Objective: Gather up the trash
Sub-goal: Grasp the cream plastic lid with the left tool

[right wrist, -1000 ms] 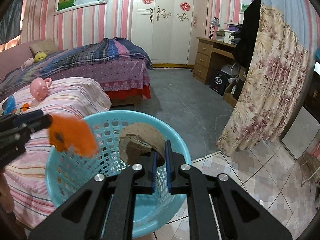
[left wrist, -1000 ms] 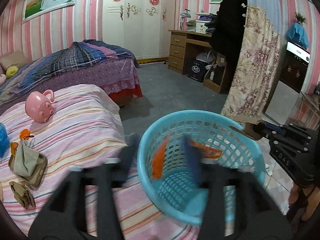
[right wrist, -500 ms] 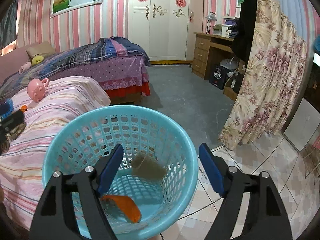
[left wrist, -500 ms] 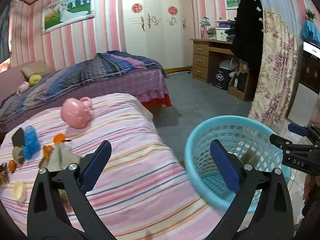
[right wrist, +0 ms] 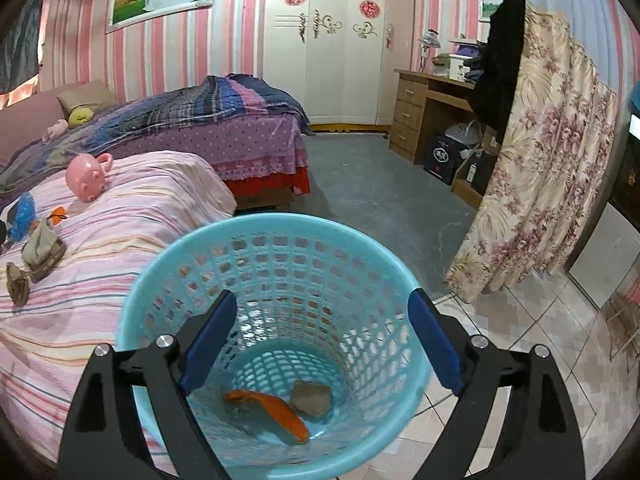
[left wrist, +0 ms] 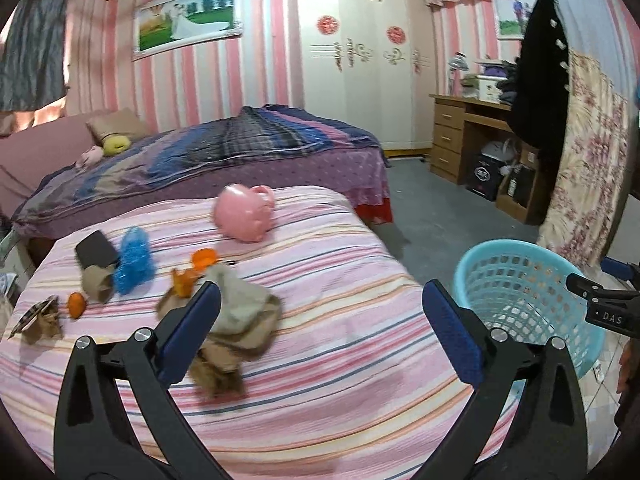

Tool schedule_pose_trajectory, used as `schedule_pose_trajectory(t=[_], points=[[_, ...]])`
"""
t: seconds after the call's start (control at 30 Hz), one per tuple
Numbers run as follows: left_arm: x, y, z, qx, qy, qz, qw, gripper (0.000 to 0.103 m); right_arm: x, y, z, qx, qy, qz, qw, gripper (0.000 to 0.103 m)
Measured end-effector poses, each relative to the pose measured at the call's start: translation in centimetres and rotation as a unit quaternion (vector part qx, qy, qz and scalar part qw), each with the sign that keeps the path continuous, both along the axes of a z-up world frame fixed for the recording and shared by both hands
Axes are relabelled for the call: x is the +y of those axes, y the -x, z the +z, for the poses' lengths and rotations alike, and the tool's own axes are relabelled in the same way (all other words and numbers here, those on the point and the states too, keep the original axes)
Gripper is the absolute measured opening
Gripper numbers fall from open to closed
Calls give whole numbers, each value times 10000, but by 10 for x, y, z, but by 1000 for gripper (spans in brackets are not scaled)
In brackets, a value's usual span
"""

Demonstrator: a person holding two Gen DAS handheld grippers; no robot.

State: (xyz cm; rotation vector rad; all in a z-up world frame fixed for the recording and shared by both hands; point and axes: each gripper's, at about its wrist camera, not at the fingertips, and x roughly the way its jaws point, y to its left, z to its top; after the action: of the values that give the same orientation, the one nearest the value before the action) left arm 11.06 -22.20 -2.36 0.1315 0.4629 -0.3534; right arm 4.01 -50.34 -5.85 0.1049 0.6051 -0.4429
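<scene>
Trash is split between 2 spots right now. In the right wrist view, an orange peel (right wrist: 268, 404) and a brownish crumpled lump (right wrist: 311, 397) lie at the bottom of the blue basket (right wrist: 152, 280), lower middle of the frame. The right gripper (right wrist: 320, 344) hangs over the basket mouth, jaws opening with nothing between them.

The rest is on the striped bed (left wrist: 340, 272). In the left wrist view the left gripper (left wrist: 320, 328) is spread wide and empty, pointing down at the bedspread. The nearest piece is a crumpled brown-grey wad (left wrist: 240, 320), just left of centre, right beside the left finger's blue pad (left wrist: 188, 332) rather than between the 2 pads. Its long axis runs roughly from upper centre down toward the bottom of the frame, though it's blurry. Further out at left: orange bits (left wrist: 204, 258), a blue scrunchy thing (left wrist: 134, 260), a cardboard tube (left wrist: 96, 286), a small orange ball (left wrist: 76, 304) and a brown scrap (left wrist: 40, 320).

So I'd guess the left hand goes next, since it's already over the pile. It needs to slide a bit toward frame left so the wad sits between the pads. The pink pig-shaped jug (left wrist: 244, 212) probably isn't trash.
</scene>
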Motion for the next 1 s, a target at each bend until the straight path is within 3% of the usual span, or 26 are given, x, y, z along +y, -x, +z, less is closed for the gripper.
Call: schedule_pose_trajectory(t=[0.47, 0.6, 0.87, 1.0], points=[[119, -14, 0, 90, 158, 1004, 9948, 97, 81, -32, 18, -378, 167, 560, 9976, 87], [148, -15, -7, 128, 54, 1283, 9916, 97, 100, -43, 19, -427, 112, 695, 9966, 87], [194, -29, -27, 329, 146, 1547, 9873, 97, 144, -60, 19, -387, 278, 997, 9939, 87], [204, -38, -44, 466, 8, 1545, 9869, 97, 165, -65, 18, -408, 342, 1135, 9921, 90]])
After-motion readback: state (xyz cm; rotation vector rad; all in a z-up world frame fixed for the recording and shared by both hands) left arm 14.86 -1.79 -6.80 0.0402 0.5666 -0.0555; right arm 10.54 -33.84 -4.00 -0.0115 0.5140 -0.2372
